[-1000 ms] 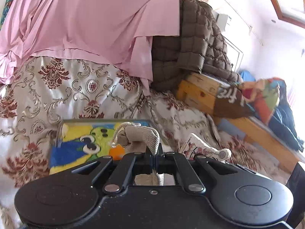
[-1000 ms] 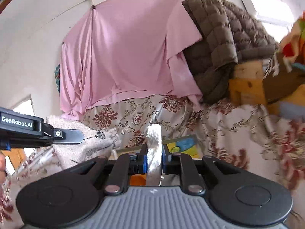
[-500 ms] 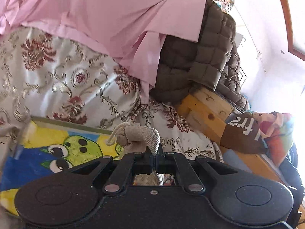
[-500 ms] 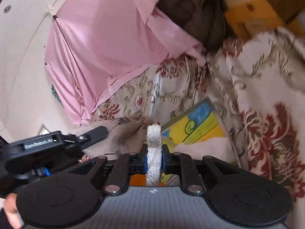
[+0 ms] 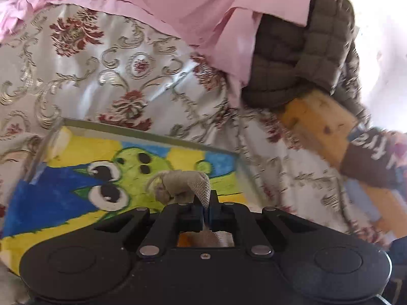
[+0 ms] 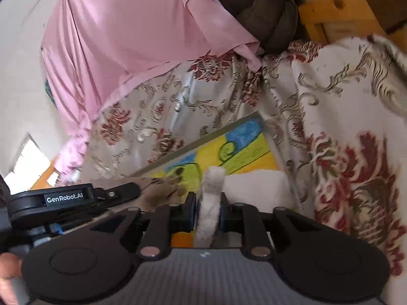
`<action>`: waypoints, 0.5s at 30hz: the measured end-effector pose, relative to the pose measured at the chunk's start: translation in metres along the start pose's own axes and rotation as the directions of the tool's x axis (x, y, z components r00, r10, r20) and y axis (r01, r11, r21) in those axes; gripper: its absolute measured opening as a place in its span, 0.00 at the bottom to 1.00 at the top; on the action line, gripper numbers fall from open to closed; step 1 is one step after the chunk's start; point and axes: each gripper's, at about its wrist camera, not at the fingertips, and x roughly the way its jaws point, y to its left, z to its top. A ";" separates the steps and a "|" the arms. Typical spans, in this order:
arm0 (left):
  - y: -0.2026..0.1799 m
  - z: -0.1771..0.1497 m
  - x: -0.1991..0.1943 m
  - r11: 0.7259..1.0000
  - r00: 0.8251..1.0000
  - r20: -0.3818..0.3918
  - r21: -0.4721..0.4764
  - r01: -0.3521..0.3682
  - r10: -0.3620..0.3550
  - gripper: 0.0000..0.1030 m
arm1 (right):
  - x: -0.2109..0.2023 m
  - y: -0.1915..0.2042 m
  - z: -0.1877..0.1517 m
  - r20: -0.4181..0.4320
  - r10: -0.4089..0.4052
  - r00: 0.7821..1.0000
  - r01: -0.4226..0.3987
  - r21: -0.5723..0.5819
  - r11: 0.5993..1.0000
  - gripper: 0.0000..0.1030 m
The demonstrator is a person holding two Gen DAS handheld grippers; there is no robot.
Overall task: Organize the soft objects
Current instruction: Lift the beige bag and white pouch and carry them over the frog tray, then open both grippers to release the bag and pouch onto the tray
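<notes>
My left gripper (image 5: pixel 206 203) pinches a beige knitted cloth (image 5: pixel 188 185) that bunches up over its tips; its jaws are just starting to open. It hangs over a shallow box (image 5: pixel 63 198) with a bright blue, yellow and green cartoon picture, lying on the bedspread. My right gripper (image 6: pixel 208 213) has a white fluffy cloth (image 6: pixel 212 193) standing between its blue pads; its jaws are opening and the pads still touch the cloth. The left gripper (image 6: pixel 127 193) and beige cloth (image 6: pixel 162 193) sit just left of it, over the same box (image 6: pixel 244 137). A white folded piece (image 6: pixel 254 185) lies in the box.
A cream bedspread with red flowers (image 5: pixel 114 71) lies under the box. A pink sheet (image 5: pixel 178 0) hangs behind, with a brown quilted jacket (image 5: pixel 305 58) over a yellow wooden frame (image 5: pixel 318 122) to the right. A person's hand (image 6: pixel 7 274) shows at the lower left.
Both grippers have come down and forward over the picture box, which now fills more of each view. The right jaws have widened around the white cloth.
</notes>
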 end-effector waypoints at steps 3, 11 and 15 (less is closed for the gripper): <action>-0.001 -0.005 0.004 0.996 0.997 -0.010 0.040 -0.078 0.079 0.06 | -0.001 0.008 -0.003 0.010 -0.064 0.998 0.064 -0.067 0.996 0.28; -0.023 -0.019 0.008 0.940 0.977 0.023 0.268 -0.210 0.212 0.13 | 0.001 0.023 -0.011 0.038 -0.203 0.978 0.206 -0.205 0.957 0.46; -0.023 -0.021 0.007 0.935 0.974 0.017 0.277 -0.224 0.228 0.15 | -0.001 0.025 -0.012 0.057 -0.235 0.970 0.242 -0.242 0.940 0.55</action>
